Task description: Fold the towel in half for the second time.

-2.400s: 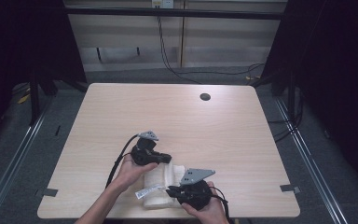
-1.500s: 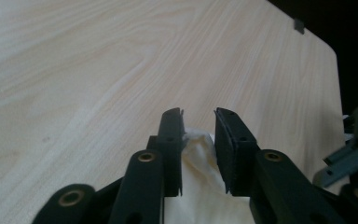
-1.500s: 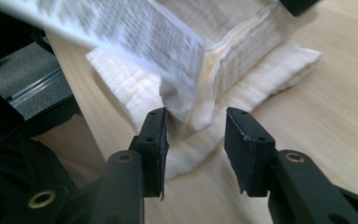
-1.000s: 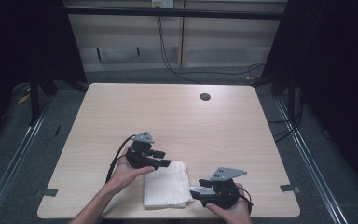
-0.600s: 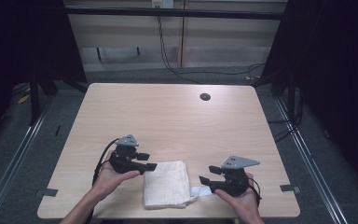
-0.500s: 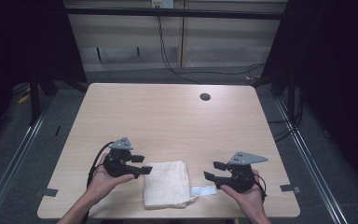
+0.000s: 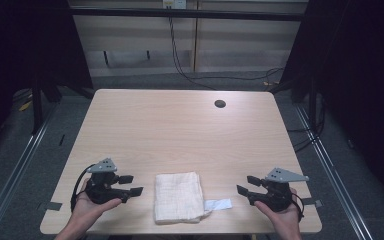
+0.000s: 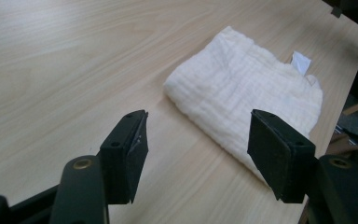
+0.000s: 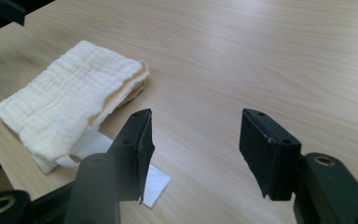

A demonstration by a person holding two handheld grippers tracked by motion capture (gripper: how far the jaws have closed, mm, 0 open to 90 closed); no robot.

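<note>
A folded cream cloth [image 7: 177, 196] lies near the table's front edge, with a white label [image 7: 218, 204] sticking out at its right. The cloth [image 8: 247, 95] lies ahead of my left gripper [image 8: 200, 149], whose jaws have just been opening and hold nothing. In the high view my left gripper [image 7: 130, 184] sits left of the cloth, apart from it. My right gripper [image 7: 246, 185] stands open to the right of the label. Its own view has the cloth [image 9: 70, 102] and label [image 9: 151, 179] to the left of the empty jaws [image 9: 193, 154].
The light wooden table [image 7: 180, 130] has a dark round grommet [image 7: 220, 103] at the back right. Cables run across the floor behind it. Metal rails flank both sides of the table.
Both hands have drawn away from the cloth, the left one leftward and the right one rightward. The cloth now lies flat and untouched, and the left jaws stand wider.
</note>
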